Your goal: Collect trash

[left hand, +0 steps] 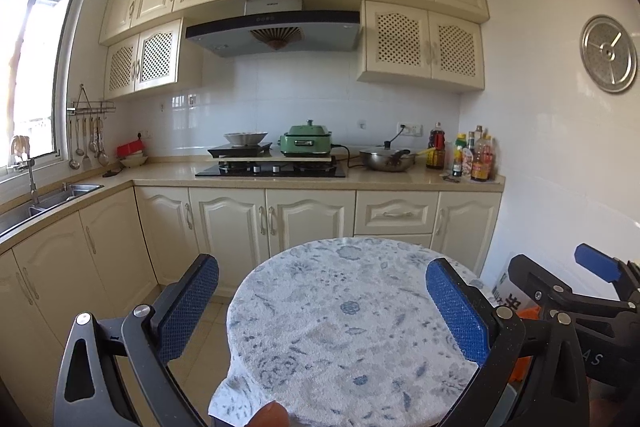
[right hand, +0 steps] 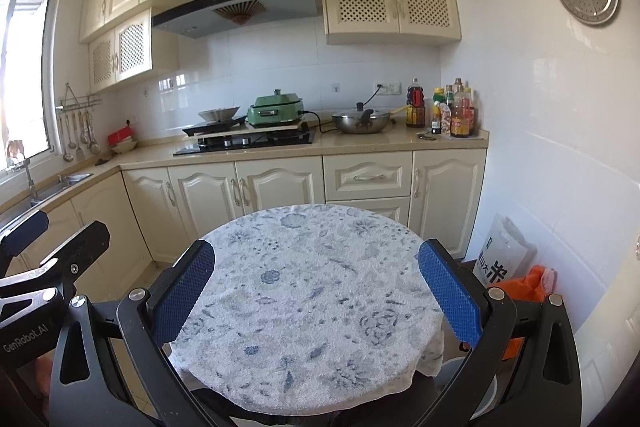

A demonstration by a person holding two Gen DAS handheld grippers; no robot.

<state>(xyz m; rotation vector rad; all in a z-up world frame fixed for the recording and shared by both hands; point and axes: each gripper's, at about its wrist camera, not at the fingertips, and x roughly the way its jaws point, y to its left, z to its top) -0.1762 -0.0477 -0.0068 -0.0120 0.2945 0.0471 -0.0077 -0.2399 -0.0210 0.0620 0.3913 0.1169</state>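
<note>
A small round table covered by a white towel with a blue flower print [left hand: 344, 323] stands right in front of both grippers; it also shows in the right wrist view [right hand: 304, 291]. No trash shows on it. My left gripper [left hand: 320, 301] is open and empty above the towel's near part. My right gripper [right hand: 316, 291] is open and empty over the same table. The right gripper's black body [left hand: 580, 295] shows at the right edge of the left wrist view, and the left gripper's body [right hand: 44, 267] at the left of the right wrist view.
An orange bag [right hand: 524, 291] and a white rice sack [right hand: 502, 251] lie on the floor by the right wall. The L-shaped counter [right hand: 360, 143] carries a stove [right hand: 248, 141], green cooker [right hand: 274, 109], steel pan [right hand: 362, 121] and bottles [right hand: 456, 111]. A sink [left hand: 48, 199] sits at left.
</note>
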